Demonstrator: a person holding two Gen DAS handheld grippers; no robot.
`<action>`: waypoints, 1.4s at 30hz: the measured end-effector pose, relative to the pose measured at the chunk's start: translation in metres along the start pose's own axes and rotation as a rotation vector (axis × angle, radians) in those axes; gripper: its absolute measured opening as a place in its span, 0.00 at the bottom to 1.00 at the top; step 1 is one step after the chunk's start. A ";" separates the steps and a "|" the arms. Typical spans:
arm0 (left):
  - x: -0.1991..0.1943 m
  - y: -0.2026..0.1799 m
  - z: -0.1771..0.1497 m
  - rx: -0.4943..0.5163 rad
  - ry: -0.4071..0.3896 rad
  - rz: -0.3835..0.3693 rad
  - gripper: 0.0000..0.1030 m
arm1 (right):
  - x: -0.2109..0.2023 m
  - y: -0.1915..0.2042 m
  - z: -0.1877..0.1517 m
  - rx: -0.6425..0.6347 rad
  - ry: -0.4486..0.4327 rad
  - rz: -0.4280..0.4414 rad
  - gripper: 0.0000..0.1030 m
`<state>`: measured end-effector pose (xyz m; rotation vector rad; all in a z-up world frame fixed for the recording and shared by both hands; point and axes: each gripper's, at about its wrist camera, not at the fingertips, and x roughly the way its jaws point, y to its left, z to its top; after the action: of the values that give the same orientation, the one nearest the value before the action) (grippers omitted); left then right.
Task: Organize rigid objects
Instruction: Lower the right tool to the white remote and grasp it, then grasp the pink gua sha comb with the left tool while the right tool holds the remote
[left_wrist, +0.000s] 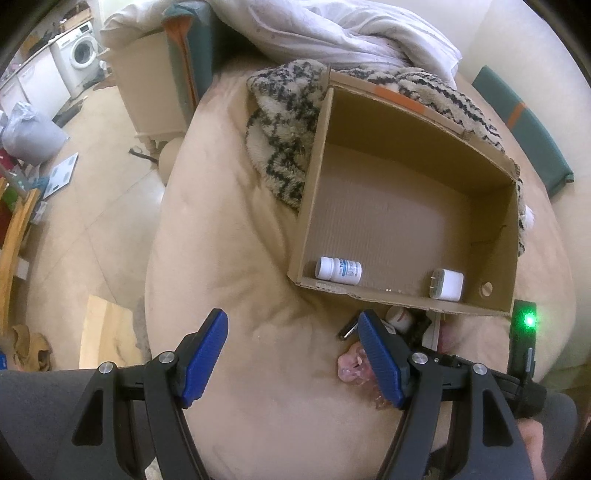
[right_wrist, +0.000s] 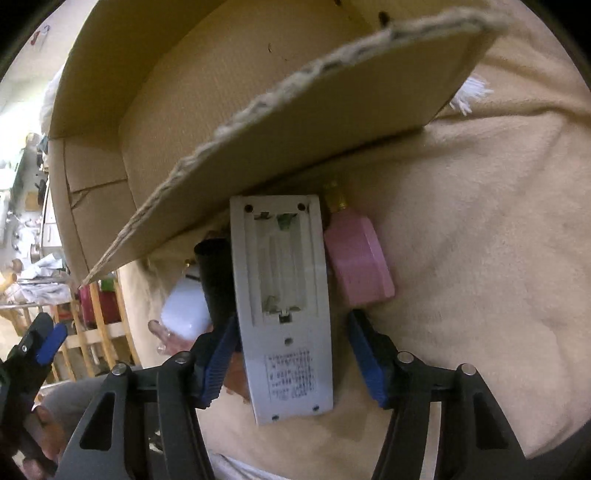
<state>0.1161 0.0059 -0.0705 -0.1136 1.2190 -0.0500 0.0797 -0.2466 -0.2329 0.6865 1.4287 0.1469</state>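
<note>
My right gripper (right_wrist: 291, 354) stands wide, straddling the white remote (right_wrist: 284, 310), which lies battery-bay up just outside the cardboard box (right_wrist: 332, 122), long axis along my fingers. My left gripper (left_wrist: 291, 358) hovers wide, empty, farther off.

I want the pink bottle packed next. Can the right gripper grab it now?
Probably not yet. The right gripper is open around the white remote; the pink bottle lies beside it, outside the jaws, near the cardboard box.
</note>
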 end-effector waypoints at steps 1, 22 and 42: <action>0.000 0.000 0.000 0.000 0.000 -0.001 0.69 | -0.001 0.004 0.000 -0.018 -0.005 -0.018 0.56; 0.014 -0.012 -0.008 0.060 0.011 0.060 0.68 | -0.138 0.060 -0.046 -0.373 -0.325 -0.046 0.47; 0.105 -0.062 -0.076 0.132 0.371 -0.080 0.75 | -0.144 0.061 -0.040 -0.391 -0.382 0.071 0.47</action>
<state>0.0822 -0.0709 -0.1876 -0.0380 1.5769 -0.2286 0.0367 -0.2543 -0.0779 0.4131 0.9718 0.3234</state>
